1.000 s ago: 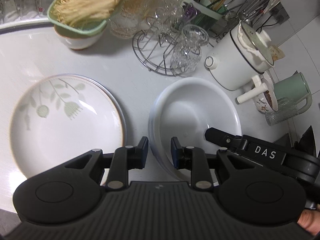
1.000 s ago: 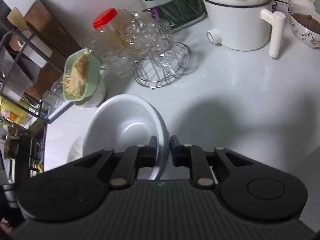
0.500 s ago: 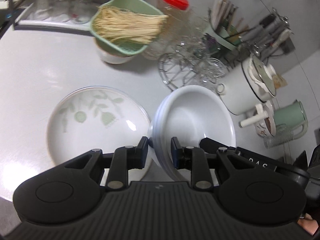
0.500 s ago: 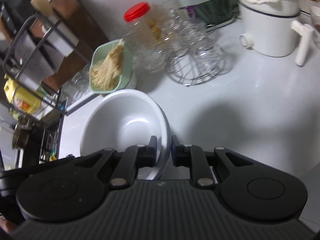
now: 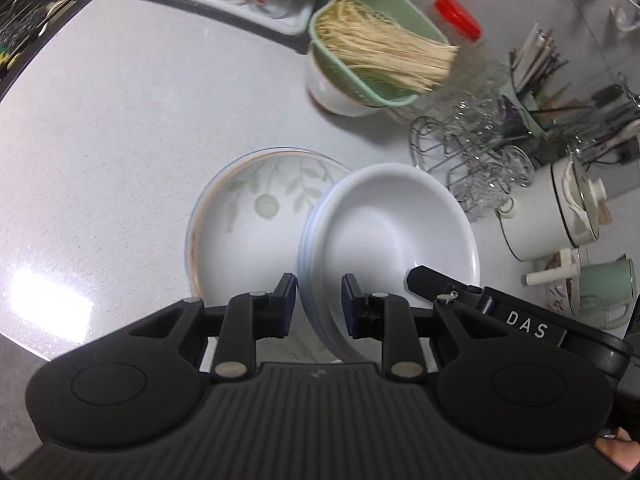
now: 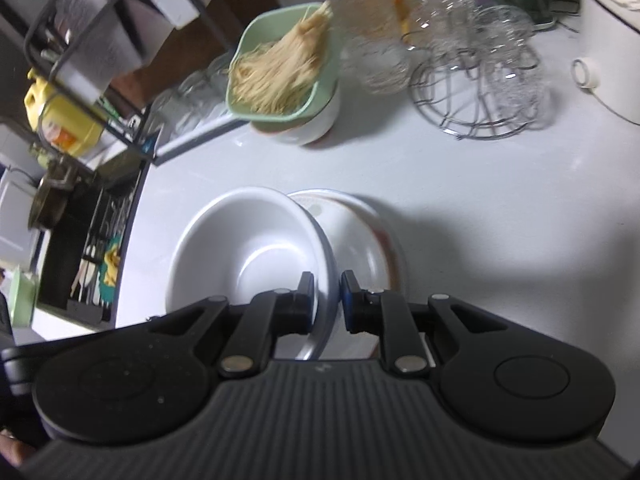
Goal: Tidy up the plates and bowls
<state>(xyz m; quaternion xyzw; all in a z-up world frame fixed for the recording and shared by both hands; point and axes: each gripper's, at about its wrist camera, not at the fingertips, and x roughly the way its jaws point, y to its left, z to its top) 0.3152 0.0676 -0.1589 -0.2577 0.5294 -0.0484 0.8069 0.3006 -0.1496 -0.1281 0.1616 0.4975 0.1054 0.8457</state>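
On a white counter (image 5: 120, 128), a leaf-patterned plate (image 5: 248, 216) is lying at left, partly overlapped by a stack of white bowls (image 5: 388, 232) being held just above it. The left gripper (image 5: 319, 300) is pinching the stack's near-left rim, while the right gripper (image 6: 325, 297) is clamping the opposite rim. Farther right, a wire rack (image 5: 460, 160) and a white pot (image 5: 556, 216) are standing near the wall.

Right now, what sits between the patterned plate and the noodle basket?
Nothing: in the left wrist view only bare white counter separates the plate from the basket.
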